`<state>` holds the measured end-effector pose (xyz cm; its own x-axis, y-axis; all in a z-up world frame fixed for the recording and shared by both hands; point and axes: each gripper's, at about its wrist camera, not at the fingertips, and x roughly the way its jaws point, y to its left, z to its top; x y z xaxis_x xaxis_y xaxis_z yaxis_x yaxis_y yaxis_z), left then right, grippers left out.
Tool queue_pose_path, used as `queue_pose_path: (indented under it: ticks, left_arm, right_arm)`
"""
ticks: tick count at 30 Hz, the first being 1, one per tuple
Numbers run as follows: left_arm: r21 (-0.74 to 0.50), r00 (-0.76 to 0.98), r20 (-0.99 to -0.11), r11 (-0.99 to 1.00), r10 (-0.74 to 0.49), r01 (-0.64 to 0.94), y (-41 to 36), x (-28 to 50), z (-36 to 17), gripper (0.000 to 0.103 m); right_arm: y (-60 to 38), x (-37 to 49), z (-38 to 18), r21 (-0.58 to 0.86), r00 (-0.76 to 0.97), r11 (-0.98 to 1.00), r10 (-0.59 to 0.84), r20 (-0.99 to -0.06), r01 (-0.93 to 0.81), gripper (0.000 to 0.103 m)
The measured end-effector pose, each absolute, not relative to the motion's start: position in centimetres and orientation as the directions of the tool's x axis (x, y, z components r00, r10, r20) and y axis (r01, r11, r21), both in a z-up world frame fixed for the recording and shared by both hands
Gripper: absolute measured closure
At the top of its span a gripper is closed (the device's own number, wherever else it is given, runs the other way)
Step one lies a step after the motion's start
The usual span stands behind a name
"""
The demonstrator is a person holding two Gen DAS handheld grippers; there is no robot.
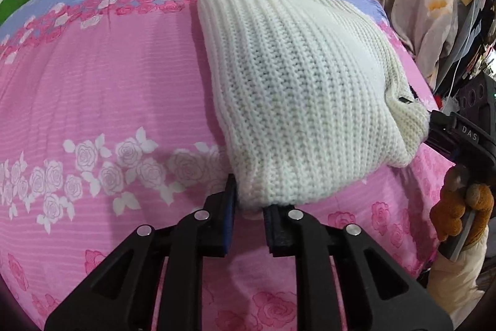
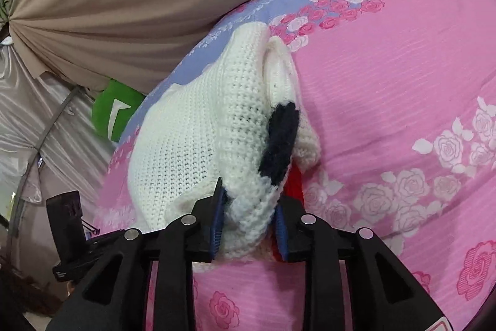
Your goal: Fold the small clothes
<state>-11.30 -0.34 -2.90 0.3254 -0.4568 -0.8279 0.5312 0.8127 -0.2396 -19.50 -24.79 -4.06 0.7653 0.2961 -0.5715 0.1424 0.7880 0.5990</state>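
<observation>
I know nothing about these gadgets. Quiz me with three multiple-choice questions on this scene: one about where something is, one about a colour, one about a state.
1. Where does the white knit garment lie?
A. on the pink rose-print bedspread
B. on a wooden floor
C. in a basket

2. What colour is the patch knitted into the garment?
A. yellow
B. dark navy
C. green

3. What is the left gripper doing?
A. hanging open, far from the garment
B. holding a toy
C. shut on the garment's near corner

Answers:
1 A, rose-print cloth shows all round the knit.
2 B, the right wrist view shows a dark patch on white.
3 C, the blue pads pinch the corner.
</observation>
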Motion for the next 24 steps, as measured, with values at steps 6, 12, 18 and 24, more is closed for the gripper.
queue_pose_path:
  ticks: [6, 12, 18, 24]
  left_arm:
    - [-0.239, 0.391, -0.777, 0.805, -0.494, 0.543, 2.0, -12.5, 1.5, 0.067]
    - [-0.221, 0.485, -0.688, 0.791, -0.541, 0.570, -0.1, -12.1, 5.5, 0.050]
    - [-0.122, 0.460, -0.781, 0.826, -0.422, 0.550, -4.5, -10.2, 1.9, 0.055]
    - [-0.056, 0.452, -0.823, 0.841, -0.344, 0.538, -4.9, -10.2, -0.7, 0.054]
  right_arm:
    - [-24.9, -22.6, 0.3, 0.477, 0.824, 0.859, 0.128, -0.552, 0.187, 0.053]
    - [-22.6, -22.5, -0.6, 0.515, 0.795, 0.855, 0.278, -0.539, 0.050, 0.041]
    - [-22.8, -22.8, -1.8, 0.499, 0.799, 0.863, 0.246, -0.549, 0.077, 0.091]
    - [-24.6, -22.0, -5.5, 0.470, 0.700, 0.866, 0.230, -0.676, 0.170, 0.091]
